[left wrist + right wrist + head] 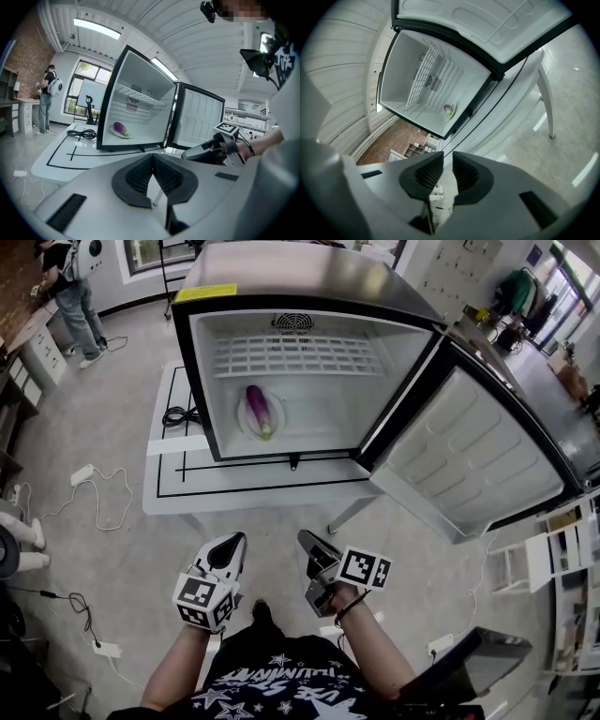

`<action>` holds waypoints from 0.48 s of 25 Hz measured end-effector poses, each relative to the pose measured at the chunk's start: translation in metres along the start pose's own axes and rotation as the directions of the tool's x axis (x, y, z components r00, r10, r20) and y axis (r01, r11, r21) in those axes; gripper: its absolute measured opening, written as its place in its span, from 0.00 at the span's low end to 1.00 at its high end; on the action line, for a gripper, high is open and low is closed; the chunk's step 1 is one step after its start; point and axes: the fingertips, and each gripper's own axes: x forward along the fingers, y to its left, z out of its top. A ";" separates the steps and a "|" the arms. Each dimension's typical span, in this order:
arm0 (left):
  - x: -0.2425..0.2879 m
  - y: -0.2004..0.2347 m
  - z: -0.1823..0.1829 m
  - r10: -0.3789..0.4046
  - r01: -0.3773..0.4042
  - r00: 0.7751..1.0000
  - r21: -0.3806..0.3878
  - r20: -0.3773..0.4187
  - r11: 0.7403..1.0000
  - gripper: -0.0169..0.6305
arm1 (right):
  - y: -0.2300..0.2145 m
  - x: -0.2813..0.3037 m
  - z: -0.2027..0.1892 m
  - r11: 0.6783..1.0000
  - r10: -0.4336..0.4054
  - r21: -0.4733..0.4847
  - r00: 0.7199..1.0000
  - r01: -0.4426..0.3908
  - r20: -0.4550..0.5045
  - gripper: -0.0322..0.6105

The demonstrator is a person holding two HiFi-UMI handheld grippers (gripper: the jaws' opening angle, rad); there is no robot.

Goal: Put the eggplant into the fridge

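Observation:
The purple eggplant (258, 411) lies on a white plate (242, 421) on the floor of the open fridge (195, 381), also seen as the eggplant (120, 127) and the eggplant (448, 110). The fridge door (469, 451) stands swung wide to the right. Both grippers hang low over the floor, well in front of the table (244, 488). My left gripper (230, 547) is shut, pads touching at the tip (152, 158), nothing held. My right gripper (309, 545) is empty, its pads almost together with only a thin slit (447, 161).
A wire shelf (300, 354) spans the fridge's upper part. A black cable (176, 415) lies coiled on the table left of the fridge. Cords and a power strip (84, 474) trail on the floor at left. A person (70, 287) stands far left. White shelving (562, 568) is at right.

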 end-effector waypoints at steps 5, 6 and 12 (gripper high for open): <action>-0.009 -0.030 -0.013 0.015 -0.014 1.000 0.021 -0.017 1.000 0.04 | 0.002 -0.028 -0.024 0.998 0.059 -0.023 0.998 -0.060 -0.038 0.15; -0.012 -0.039 -0.016 0.012 -0.011 1.000 0.030 -0.021 0.999 0.04 | 0.003 -0.035 -0.031 0.997 0.067 -0.036 0.997 -0.069 -0.049 0.15; -0.032 -0.095 -0.035 0.018 -0.017 1.000 0.047 -0.022 0.999 0.04 | 0.003 -0.086 -0.055 0.990 0.098 -0.093 0.992 -0.105 -0.082 0.15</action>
